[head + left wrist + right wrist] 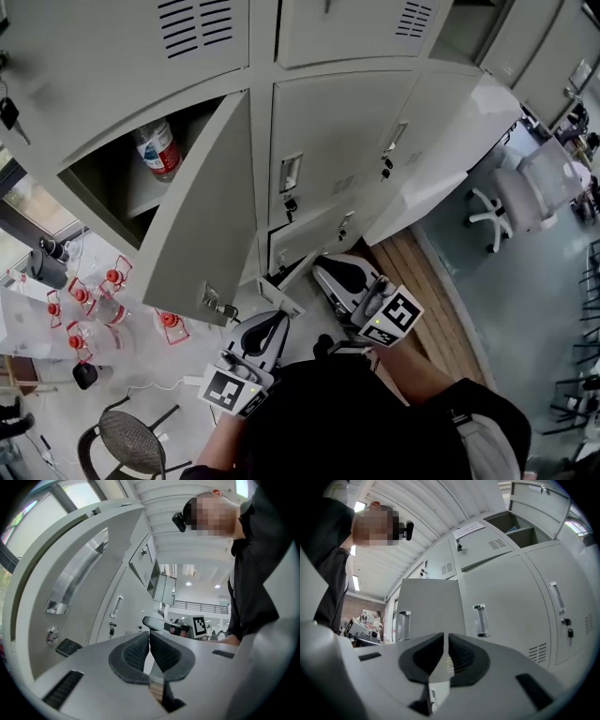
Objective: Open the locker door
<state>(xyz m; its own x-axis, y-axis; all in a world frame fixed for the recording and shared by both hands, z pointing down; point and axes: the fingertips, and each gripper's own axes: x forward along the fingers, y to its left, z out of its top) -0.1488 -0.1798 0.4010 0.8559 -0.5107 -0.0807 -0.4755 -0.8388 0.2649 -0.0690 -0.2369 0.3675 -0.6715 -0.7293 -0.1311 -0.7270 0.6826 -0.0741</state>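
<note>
Empty-handed grippers face grey lockers (337,141).
Locker door (202,206) hangs wide open; near its keyed edge, left gripper (274,319) pressed together, right gripper (326,269) barely parted; behind the door, bottle (159,150), red label unreadable.

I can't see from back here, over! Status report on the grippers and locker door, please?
Left gripper shut, empty. Right gripper jaws a crack apart, empty. Locker door swung open, bottle inside. Nothing blocking the door, over.
</note>
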